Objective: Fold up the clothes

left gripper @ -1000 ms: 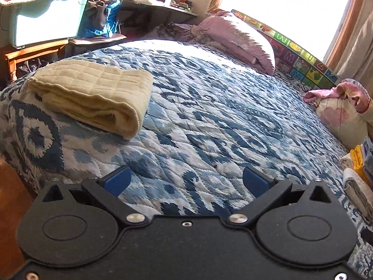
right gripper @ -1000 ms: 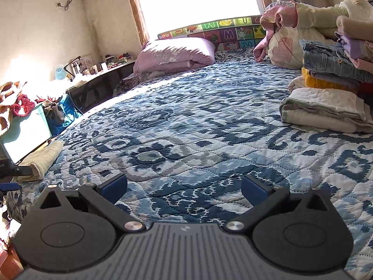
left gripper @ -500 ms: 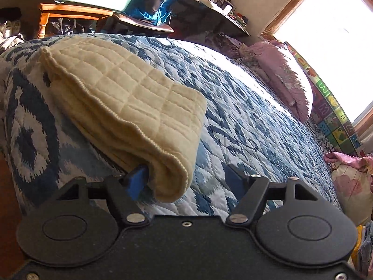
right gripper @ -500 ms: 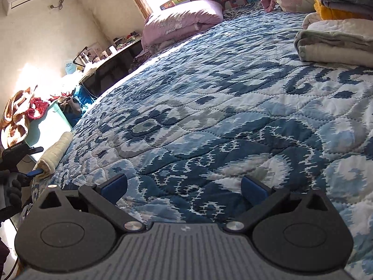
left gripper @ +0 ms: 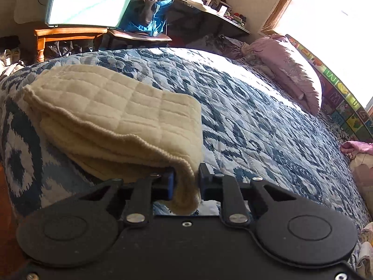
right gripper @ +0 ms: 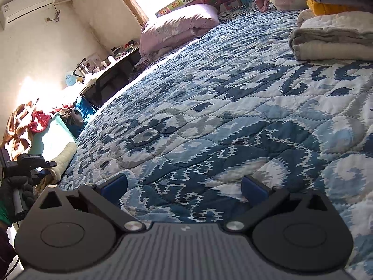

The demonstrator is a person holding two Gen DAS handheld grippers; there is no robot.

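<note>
A folded cream quilted cloth lies at the near left corner of the bed. My left gripper is shut on its near folded corner, with the cloth pinched between the two blue pads. In the right wrist view the same cream cloth shows far left at the bed's edge, with the left gripper and a gloved hand at it. My right gripper hovers low over the blue patterned bedspread, open, with nothing between its fingers.
A stack of folded clothes sits at the bed's far right. A pink pillow lies by the window. A teal box on a wooden stand, a chair and a cluttered desk stand past the bed's left side.
My left gripper went from open beside the cream cloth to shut on its near corner. My right gripper dipped lower and tilted, still open.
</note>
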